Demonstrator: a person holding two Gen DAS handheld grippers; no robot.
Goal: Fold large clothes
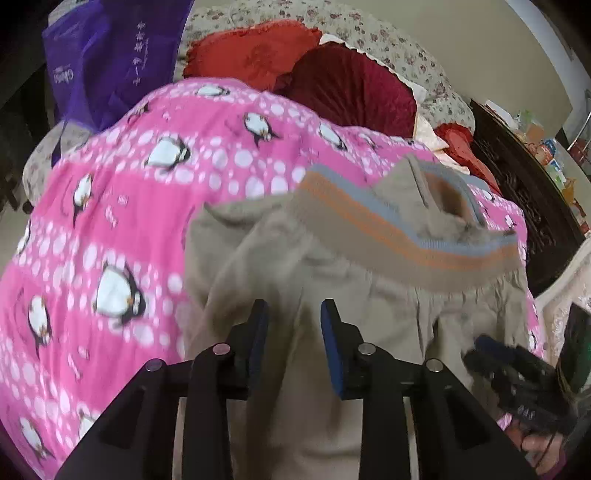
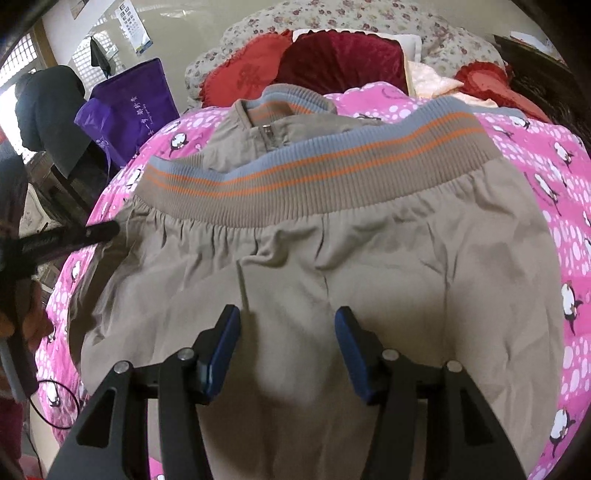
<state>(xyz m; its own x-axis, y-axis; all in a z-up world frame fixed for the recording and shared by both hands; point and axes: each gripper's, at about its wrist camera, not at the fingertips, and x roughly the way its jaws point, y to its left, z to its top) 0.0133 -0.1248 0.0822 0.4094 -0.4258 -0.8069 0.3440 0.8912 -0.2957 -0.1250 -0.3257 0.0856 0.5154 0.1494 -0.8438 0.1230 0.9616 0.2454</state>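
Right gripper (image 2: 286, 345): jaws spread wide, nothing between them, hovering over the lower back of the jacket (image 2: 314, 280). Blue pads (image 2: 221, 347) face each other with bare khaki cloth in the gap.

Left gripper (image 1: 294, 339): also apart, somewhat narrower gap, nothing held, over the same khaki cloth. Left view is motion-blurred. The right gripper shows at that view's lower right edge as a dark blur; the left one shows in the right view as a black finger at the jacket's left edge.

Jacket lies flat on the pink penguin blanket (image 2: 546, 177), folded over so the ribbed hem band (image 2: 306, 173) (grey, orange stripes, tan) runs across the middle. Just past the band: the collar (image 2: 295, 101) with the same stripes and the zipper pull (image 2: 266, 132).

Beyond the blanket: red cushion (image 2: 243, 74), dark red cushion (image 2: 343, 61), floral bedding (image 2: 369, 16) against the wall. Far left: purple bag (image 2: 129, 107). Far right in left view: dark carved wooden furniture (image 1: 532, 206).
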